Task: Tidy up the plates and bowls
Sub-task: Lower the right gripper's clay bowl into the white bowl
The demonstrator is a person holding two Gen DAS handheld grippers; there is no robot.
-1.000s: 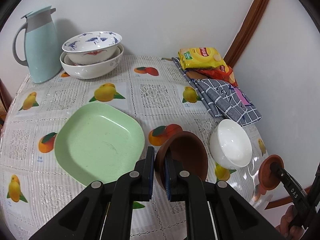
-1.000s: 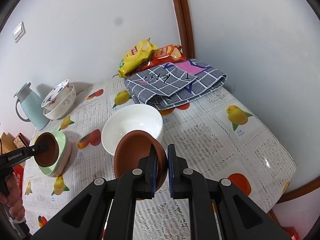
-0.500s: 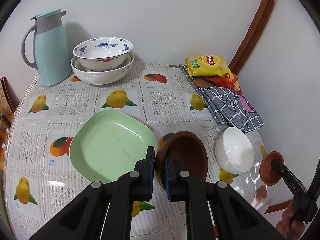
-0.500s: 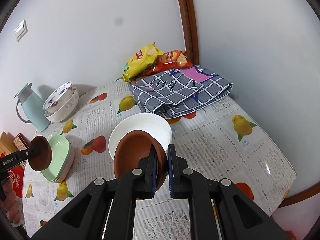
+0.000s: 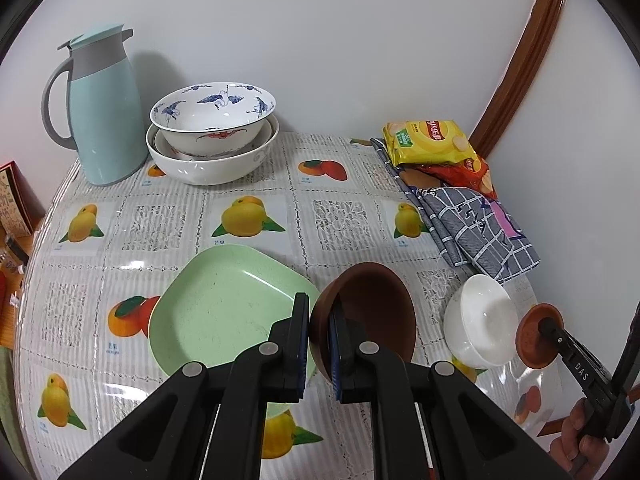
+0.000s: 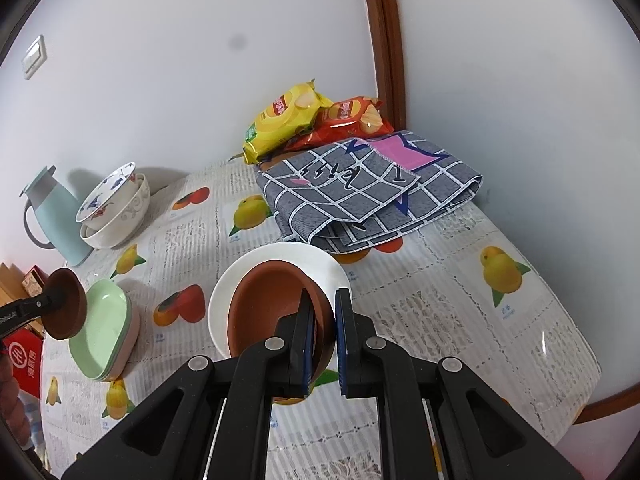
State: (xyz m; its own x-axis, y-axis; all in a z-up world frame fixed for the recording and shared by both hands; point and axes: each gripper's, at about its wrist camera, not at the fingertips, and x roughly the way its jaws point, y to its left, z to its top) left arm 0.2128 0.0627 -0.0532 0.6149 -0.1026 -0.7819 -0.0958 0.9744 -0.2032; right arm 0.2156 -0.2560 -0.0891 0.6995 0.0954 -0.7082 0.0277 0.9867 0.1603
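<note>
My left gripper (image 5: 319, 318) is shut on the rim of a dark brown bowl (image 5: 372, 308), held tilted just right of the pale green plates (image 5: 224, 312). In the right wrist view that bowl (image 6: 66, 304) hangs left of the stacked green plates (image 6: 104, 328). My right gripper (image 6: 322, 320) is shut on the rim of a terracotta bowl (image 6: 268, 312), which sits over the near part of the white bowl (image 6: 248, 276). The left wrist view shows this terracotta bowl (image 5: 538, 336) at the right rim of the white bowl (image 5: 480, 320). Whether they touch I cannot tell.
A blue-patterned bowl nested in a larger white bowl (image 5: 212, 132) stands at the back beside a pale blue jug (image 5: 104, 112). Chip bags (image 5: 432, 142) and a folded grey checked cloth (image 5: 476, 224) lie at the back right. The round table's edge (image 6: 576, 400) curves close on the right.
My left gripper has drawn back from the green plates, carrying the dark brown bowl off them. My right gripper has carried the terracotta bowl forward over the white bowl.
</note>
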